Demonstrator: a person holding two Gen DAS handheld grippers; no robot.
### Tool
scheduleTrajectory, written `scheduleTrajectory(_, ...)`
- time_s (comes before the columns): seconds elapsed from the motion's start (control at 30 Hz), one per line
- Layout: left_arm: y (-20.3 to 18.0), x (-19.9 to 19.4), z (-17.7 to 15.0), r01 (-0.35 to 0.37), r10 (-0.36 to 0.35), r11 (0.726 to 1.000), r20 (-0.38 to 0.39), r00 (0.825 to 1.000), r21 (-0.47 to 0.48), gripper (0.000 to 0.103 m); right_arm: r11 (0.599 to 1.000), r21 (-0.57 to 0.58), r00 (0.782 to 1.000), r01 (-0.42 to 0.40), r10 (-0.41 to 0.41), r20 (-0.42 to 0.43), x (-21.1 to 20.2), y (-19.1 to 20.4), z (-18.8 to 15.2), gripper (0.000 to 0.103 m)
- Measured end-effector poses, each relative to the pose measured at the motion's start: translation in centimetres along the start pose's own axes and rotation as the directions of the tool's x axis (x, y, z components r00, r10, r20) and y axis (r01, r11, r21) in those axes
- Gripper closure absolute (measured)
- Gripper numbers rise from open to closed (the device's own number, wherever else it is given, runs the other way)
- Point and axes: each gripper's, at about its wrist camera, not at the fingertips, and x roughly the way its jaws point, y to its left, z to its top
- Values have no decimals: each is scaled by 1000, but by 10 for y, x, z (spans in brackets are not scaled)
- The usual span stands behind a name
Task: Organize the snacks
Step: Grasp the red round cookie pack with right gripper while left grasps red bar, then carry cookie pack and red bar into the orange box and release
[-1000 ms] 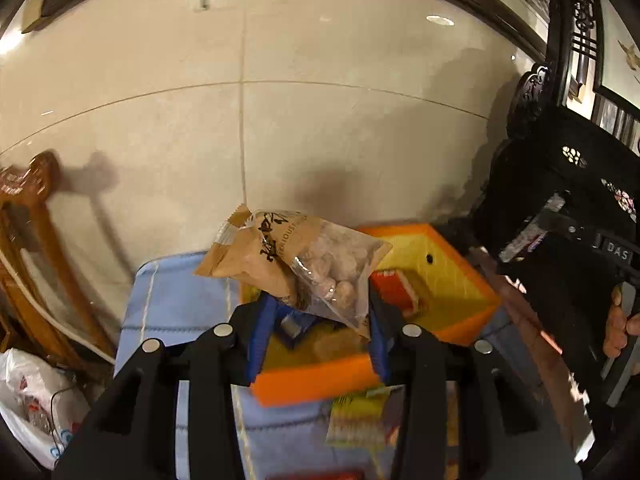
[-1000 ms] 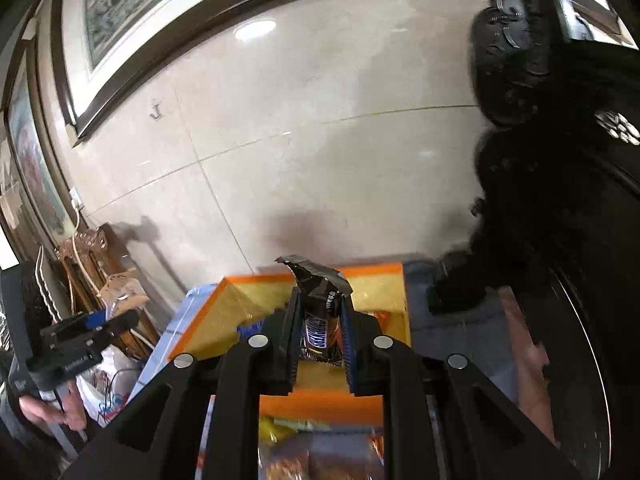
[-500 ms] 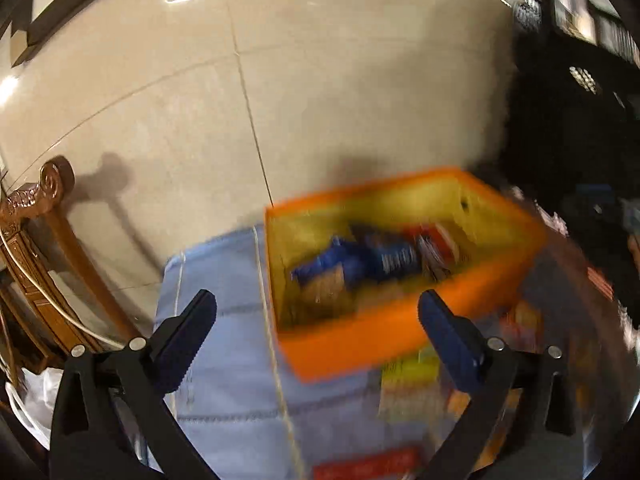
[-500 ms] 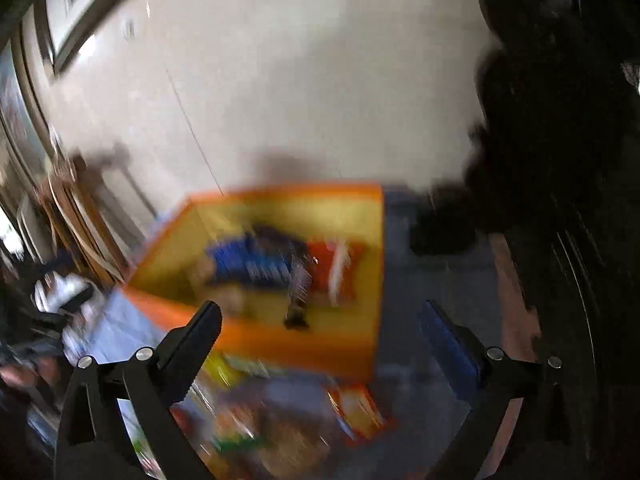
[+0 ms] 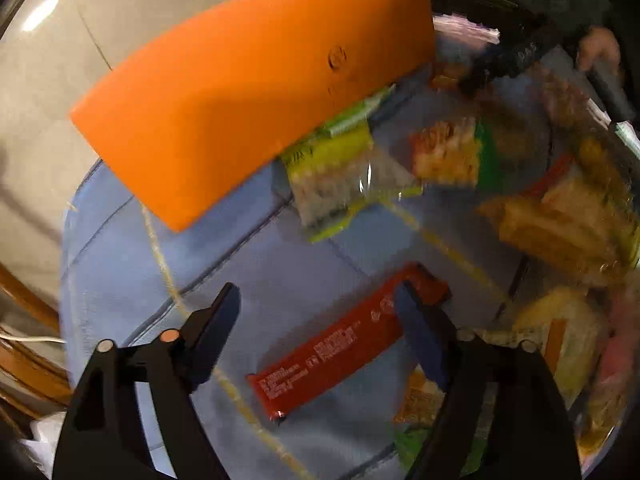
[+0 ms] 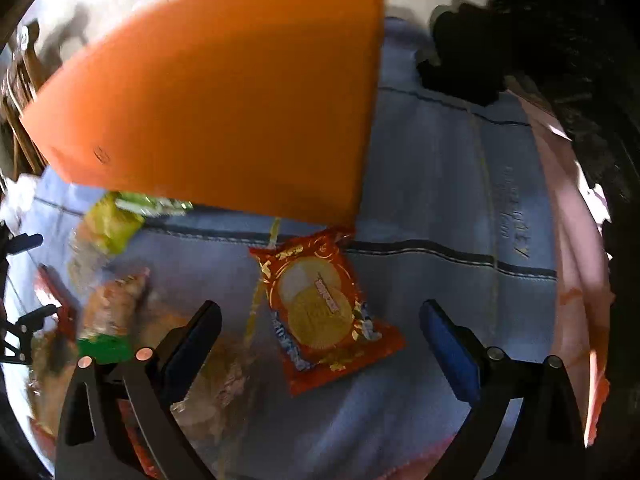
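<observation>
In the left wrist view my left gripper [image 5: 320,312] stands open low over a blue cloth [image 5: 132,280], its blue pads either side of a long red snack bar [image 5: 340,348] that lies flat; the right finger covers the bar's far end. The orange box [image 5: 248,92] shows its outer wall just beyond. In the right wrist view my right gripper [image 6: 320,324] is open above a red packet with a gold disc [image 6: 324,312], not touching it. The same orange box [image 6: 224,100] fills the upper part of that view.
Several loose snack packets lie on the cloth: a yellow-green one [image 5: 336,176], a green and orange one [image 5: 448,152] and tan ones [image 5: 560,220] at the right. The other gripper and a hand [image 5: 596,44] show top right. Dark carved furniture [image 6: 560,40] stands beyond.
Both grippers let go of their snacks over the box, opened wide and dropped down to the cloth in front of it. The box's inside has gone out of sight.
</observation>
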Motion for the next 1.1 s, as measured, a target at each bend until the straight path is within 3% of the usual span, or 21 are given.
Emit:
scheduleTrajectory(0.03,4,6,-2,-2,1,1000,-28,1000,-24,4,1000,-10,1000,9,-9,-2,3,1,0,4)
scheduleTrajectory(0.1,15,11,-4,65,-68,993,-31,997,-101,4,999,-22,1000,25,-25,-2,13,2,-2,4)
scheduleTrajectory(0.2,30,17,-18,146,-147,962,13,989,-230,4,999,34,1000,11,-11,5,20,-1,-4,4)
scheduleTrajectory(0.23,31,17,-22,148,-146,956,26,989,-253,4,999,46,1000,21,-21,18,19,-1,-6,13)
scheduleTrajectory(0.27,28,14,-24,137,-133,954,33,991,-268,11,998,44,999,42,-44,32,16,2,-8,32)
scheduleTrajectory(0.3,23,9,-25,152,-145,948,44,988,-281,35,998,42,998,44,-46,41,11,4,-11,44)
scheduleTrajectory(0.33,17,4,-24,159,-151,947,49,987,-279,47,997,44,998,56,-58,39,6,5,-14,53)
scheduleTrajectory(0.37,3,-3,-20,126,-119,961,45,992,-247,70,996,53,997,74,-75,21,3,6,-17,58)
scheduleTrajectory(0.4,-16,-9,-17,65,-59,982,36,998,-179,86,995,66,997,71,-71,11,0,5,-20,59)
scheduleTrajectory(0.43,-35,-10,-13,9,-8,997,17,1000,-78,98,995,79,998,62,-63,3,-2,4,-24,61)
scheduleTrajectory(0.47,-45,-10,-9,-5,5,999,2,1000,-42,103,993,99,998,59,-59,3,-5,4,-29,61)
scheduleTrajectory(0.57,-51,-8,-3,0,-2,998,-32,999,-67,103,984,176,999,27,-31,19,-22,-2,-44,61)
scheduleTrajectory(0.67,-46,-10,-4,-43,41,997,-39,998,-63,103,981,193,999,12,-19,30,-36,-4,-57,61)
scheduleTrajectory(0.73,-37,-18,-4,-49,48,997,-11,999,-66,70,979,203,999,-2,-5,33,-42,-11,-64,61)
scheduleTrajectory(0.77,-31,-25,-5,-45,46,997,18,999,-60,21,979,205,999,2,-8,32,-43,-13,-67,61)
scheduleTrajectory(0.8,-25,-30,-6,-51,53,997,54,997,-54,8,978,207,1000,8,-14,26,-43,-14,-67,61)
scheduleTrajectory(0.83,-21,-36,-9,-14,16,1000,103,995,-24,9,978,209,999,16,-21,24,-42,-16,-68,61)
scheduleTrajectory(0.9,-21,-34,-6,47,-52,997,99,994,53,10,977,211,999,38,-44,24,-39,-19,-66,61)
scheduleTrajectory(1.0,-39,-25,-17,122,-144,958,69,987,258,17,970,242,999,11,-22,41,-42,-23,-61,61)
scheduleTrajectory(1.03,-42,-19,-14,141,-165,953,68,984,269,19,971,239,999,15,-27,46,-44,-24,-58,61)
scheduleTrajectory(1.1,-32,-5,-12,170,-176,969,17,984,178,43,972,235,997,25,-40,59,-52,-23,-55,61)
